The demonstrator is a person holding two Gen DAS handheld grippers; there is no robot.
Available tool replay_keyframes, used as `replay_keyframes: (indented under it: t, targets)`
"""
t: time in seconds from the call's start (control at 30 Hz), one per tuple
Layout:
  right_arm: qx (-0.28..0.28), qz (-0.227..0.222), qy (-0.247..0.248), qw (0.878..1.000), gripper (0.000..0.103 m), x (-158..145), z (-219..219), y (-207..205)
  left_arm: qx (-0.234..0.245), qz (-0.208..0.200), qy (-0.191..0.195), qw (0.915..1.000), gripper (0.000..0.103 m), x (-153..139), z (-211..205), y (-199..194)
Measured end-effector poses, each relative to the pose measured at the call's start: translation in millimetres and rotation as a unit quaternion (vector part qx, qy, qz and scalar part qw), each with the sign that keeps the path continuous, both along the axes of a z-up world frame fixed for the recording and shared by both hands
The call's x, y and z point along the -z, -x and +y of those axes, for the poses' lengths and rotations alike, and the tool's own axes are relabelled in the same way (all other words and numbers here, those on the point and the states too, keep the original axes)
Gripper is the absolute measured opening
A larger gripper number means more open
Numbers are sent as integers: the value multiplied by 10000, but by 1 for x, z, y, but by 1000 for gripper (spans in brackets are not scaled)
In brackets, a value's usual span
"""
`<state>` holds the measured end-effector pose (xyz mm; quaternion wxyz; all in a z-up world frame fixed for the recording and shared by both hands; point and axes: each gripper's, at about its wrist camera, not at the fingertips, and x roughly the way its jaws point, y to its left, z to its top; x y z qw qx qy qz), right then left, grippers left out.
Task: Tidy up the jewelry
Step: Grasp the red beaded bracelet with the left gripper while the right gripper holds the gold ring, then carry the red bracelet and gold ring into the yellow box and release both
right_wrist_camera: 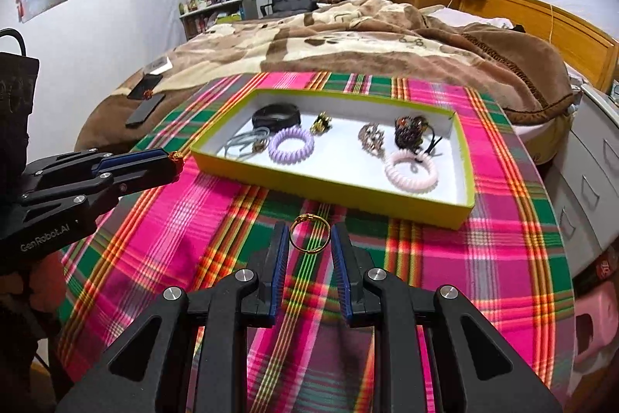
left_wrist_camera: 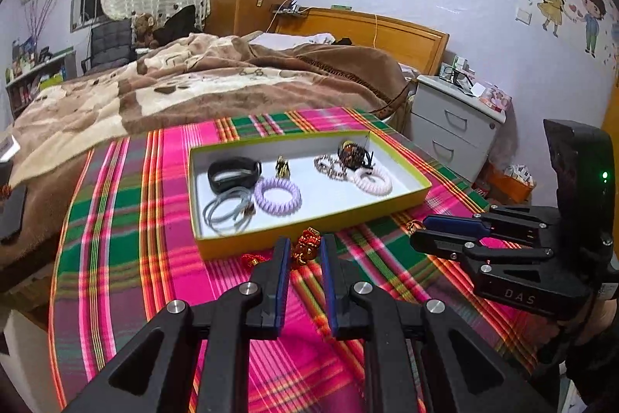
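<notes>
A yellow-green tray (left_wrist_camera: 309, 231) (right_wrist_camera: 332, 190) lies on the plaid cloth and holds a black band (left_wrist_camera: 234, 173), a purple coil tie (left_wrist_camera: 277, 196) (right_wrist_camera: 291, 144), a pink coil tie (right_wrist_camera: 411, 171), grey ties (left_wrist_camera: 228, 211) and beaded pieces. My left gripper (left_wrist_camera: 305, 250) (right_wrist_camera: 176, 157) is shut on a red-and-gold charm (left_wrist_camera: 307, 244) just in front of the tray's near wall. My right gripper (right_wrist_camera: 309, 239) (left_wrist_camera: 419, 231) is open around a gold ring (right_wrist_camera: 309, 234) on the cloth, its fingers on either side and apart from it.
The plaid cloth (right_wrist_camera: 154, 239) covers a round table. A bed with a brown blanket (left_wrist_camera: 193, 84) lies behind it. A white nightstand (left_wrist_camera: 456, 126) stands to the right. A black phone (right_wrist_camera: 145, 109) lies on the bed's edge.
</notes>
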<state>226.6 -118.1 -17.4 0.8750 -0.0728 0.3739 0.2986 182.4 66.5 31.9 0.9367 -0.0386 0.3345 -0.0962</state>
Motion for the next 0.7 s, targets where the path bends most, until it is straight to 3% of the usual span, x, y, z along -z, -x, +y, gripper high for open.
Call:
replay_keyframes:
  t: [0.37, 0.7]
  targets:
    - [194, -158, -108, 9996, 23, -18, -11, -32, 231, -152, -251, 9993, 16, -12, -13, -39]
    - [156, 38, -20, 9999, 23, -3, 5, -72, 255, -24, -286, 9993, 16, -1, -9, -78]
